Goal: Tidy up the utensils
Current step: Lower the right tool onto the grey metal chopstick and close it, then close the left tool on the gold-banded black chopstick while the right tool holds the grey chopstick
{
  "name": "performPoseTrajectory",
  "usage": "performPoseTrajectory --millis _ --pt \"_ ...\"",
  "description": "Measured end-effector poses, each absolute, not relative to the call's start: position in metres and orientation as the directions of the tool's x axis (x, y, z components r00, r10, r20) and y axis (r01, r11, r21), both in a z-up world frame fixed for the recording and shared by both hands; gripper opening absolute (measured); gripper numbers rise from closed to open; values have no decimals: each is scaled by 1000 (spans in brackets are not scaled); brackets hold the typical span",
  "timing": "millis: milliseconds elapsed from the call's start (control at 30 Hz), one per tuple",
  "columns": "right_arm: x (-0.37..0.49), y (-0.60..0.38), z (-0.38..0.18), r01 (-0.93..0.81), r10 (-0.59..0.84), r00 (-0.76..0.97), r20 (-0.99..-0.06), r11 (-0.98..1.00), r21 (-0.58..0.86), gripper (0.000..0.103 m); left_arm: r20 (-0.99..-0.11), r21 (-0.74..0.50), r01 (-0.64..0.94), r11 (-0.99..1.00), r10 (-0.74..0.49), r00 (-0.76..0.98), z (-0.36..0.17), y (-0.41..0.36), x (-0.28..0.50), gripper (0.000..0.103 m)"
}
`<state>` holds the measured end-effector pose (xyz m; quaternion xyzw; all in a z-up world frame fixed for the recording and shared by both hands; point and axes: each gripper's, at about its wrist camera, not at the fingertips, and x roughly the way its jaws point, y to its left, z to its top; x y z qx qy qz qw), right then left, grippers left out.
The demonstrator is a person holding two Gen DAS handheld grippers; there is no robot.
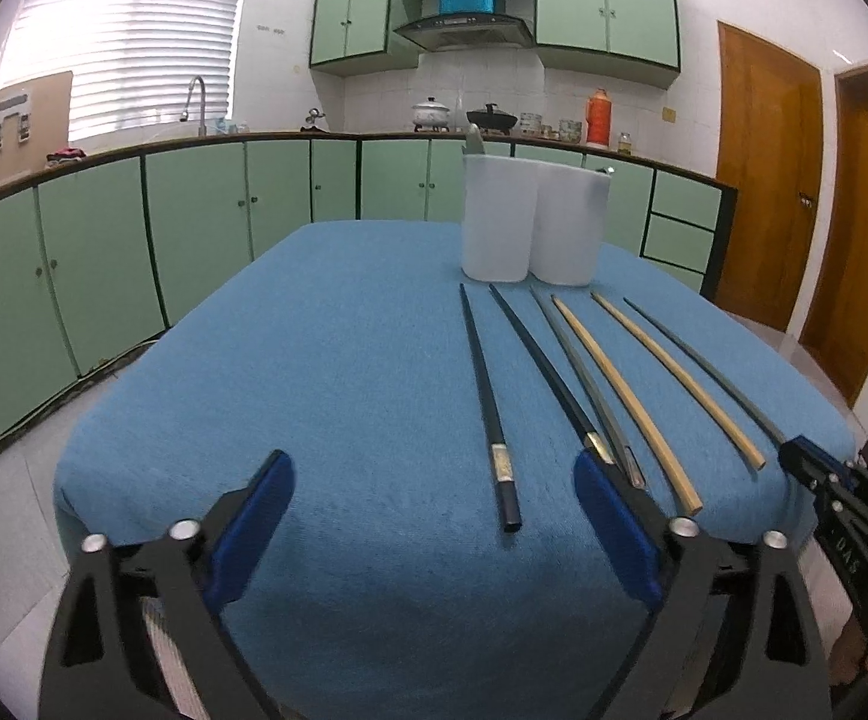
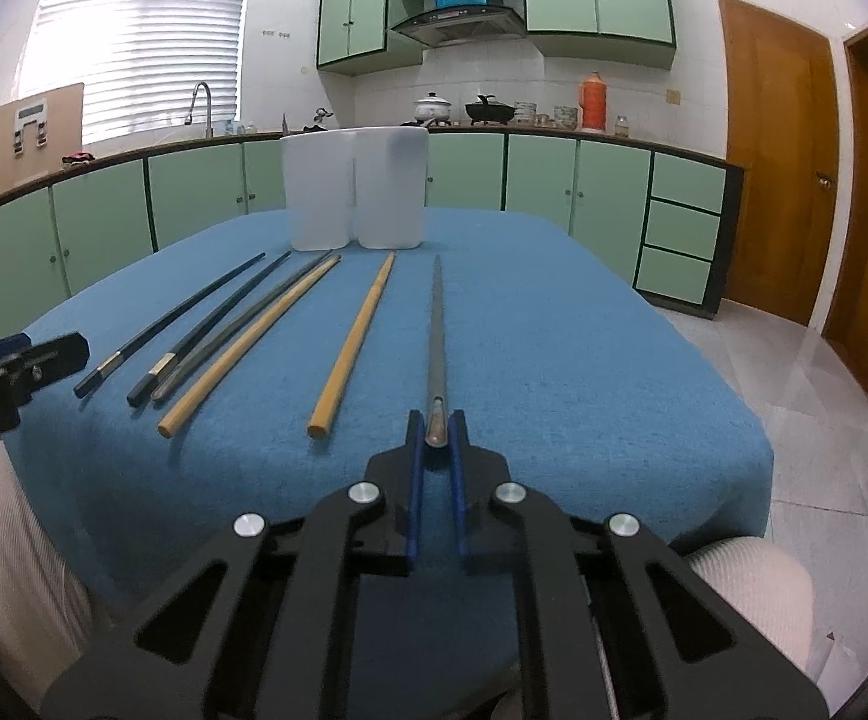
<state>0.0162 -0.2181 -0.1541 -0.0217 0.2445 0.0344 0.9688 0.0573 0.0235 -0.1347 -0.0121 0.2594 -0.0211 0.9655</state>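
Blue-padded fingers of the right gripper are clenched on the butt end of a slim grey metal chopstick, which lies flat on the nubbly blue tablecloth and runs straight toward twelve o'clock. At ten o'clock from that grip, two round bamboo chopsticks, another grey one and two glossy black chopsticks with silver bands fan out, tips toward a pair of translucent white plastic holders standing side by side at the table's far end. In the left wrist view, the left gripper hangs released, its broad blue pads spread wide near the table's near edge, with one black chopstick's square butt lying between them, touched by neither.
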Motion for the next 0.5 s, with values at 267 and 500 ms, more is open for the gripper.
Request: performPoseTrajectory --millis 267,500 --pt "14 -221 -157 -79 61 878 -475 997 -17 7 -525 -18 58 998 -59 849 -141 16 60 61" --pt "14 -222 -157 -81 65 878 -474 997 -14 7 -523 -1 77 997 -66 850 -144 10 58 47"
